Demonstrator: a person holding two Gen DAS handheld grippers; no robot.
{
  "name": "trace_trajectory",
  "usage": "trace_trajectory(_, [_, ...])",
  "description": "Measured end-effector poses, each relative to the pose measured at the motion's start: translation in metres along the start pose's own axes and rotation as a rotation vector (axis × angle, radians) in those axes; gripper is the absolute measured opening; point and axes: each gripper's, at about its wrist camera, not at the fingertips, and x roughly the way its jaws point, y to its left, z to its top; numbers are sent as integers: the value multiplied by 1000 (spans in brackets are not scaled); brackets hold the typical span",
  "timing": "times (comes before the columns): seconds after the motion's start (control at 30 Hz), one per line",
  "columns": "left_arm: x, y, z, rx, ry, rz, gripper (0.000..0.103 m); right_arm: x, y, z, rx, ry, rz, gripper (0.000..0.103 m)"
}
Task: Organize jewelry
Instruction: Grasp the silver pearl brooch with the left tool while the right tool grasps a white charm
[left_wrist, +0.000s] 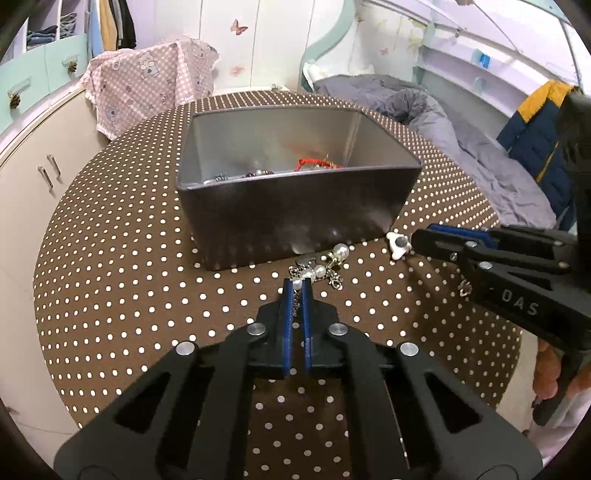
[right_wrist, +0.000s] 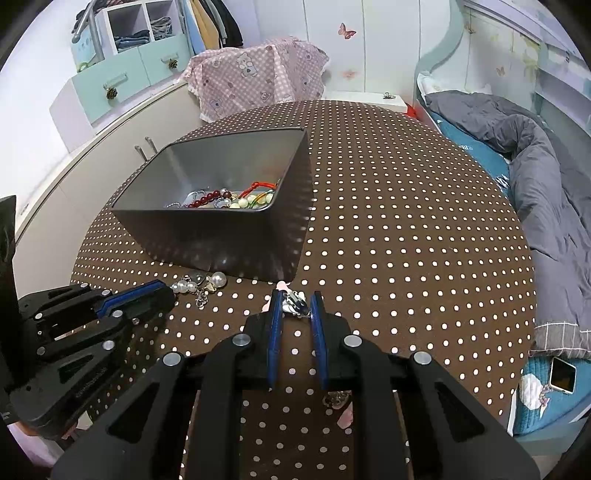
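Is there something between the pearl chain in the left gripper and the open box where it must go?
Only the box's own near wall. The left gripper is shut on the pearl chain right below it, so the chain must be lifted over the rim.

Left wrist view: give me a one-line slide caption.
Left gripper jaws shut on a pearl-and-silver-chain bracelet before the dark rectangular jewelry bin on the brown polka-dot table.

The box's near wall (left_wrist: 295, 210) hid most of the jewelry inside (left_wrist: 317, 164) in the left wrist view. Gripper fingers (right_wrist: 275, 325) partly covered a small silvery piece (right_wrist: 295, 300), too small to identify; its pink part barely showed.
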Motion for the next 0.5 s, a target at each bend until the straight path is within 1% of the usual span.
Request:
trace_trajectory(0.03, [-3,-1,0,12,-12,-12,7,0,0,0,0,0,0,14])
trace_trajectory(0.07, [-4,-1,1,21,-15,-19,11,0,0,1,1,1,-2,14])
trace_trajectory(0.1, [-5,-1,1,25,-18,-18,31,0,-1,0,5,2,-3,14])
trace_trajectory(0.13, [-4,-1,2,19,-19,-13,62,0,-1,1,6,3,-2,14])
trace_trajectory(0.17, [-4,0,3,2,-26,-11,64,0,-1,1,9,4,-2,14])
trace_trajectory(0.23, [-2,0,5,-10,-25,-34,64,0,-2,1,10,4,0,14])
trace_trajectory(0.27, [0,-2,6,-3,-22,-38,62,0,-2,1,11,4,0,14])
trace_trajectory(0.3, [3,-5,6,14,-19,-31,49,0,-2,1,10,4,-1,14])
trace_trajectory(0.33, [8,-8,6,32,-7,-28,33,-1,-2,1,11,4,-1,14])
trace_trajectory(0.4, [17,-12,5,54,13,-30,28,-1,-4,0,15,4,-2,14])
trace_trajectory(0.47, [19,-13,3,77,-5,0,17,-2,-5,0,18,3,-4,14])
trace_trajectory(0.5, [19,-14,3,85,-1,-5,10,-2,-6,-1,19,2,-6,14])
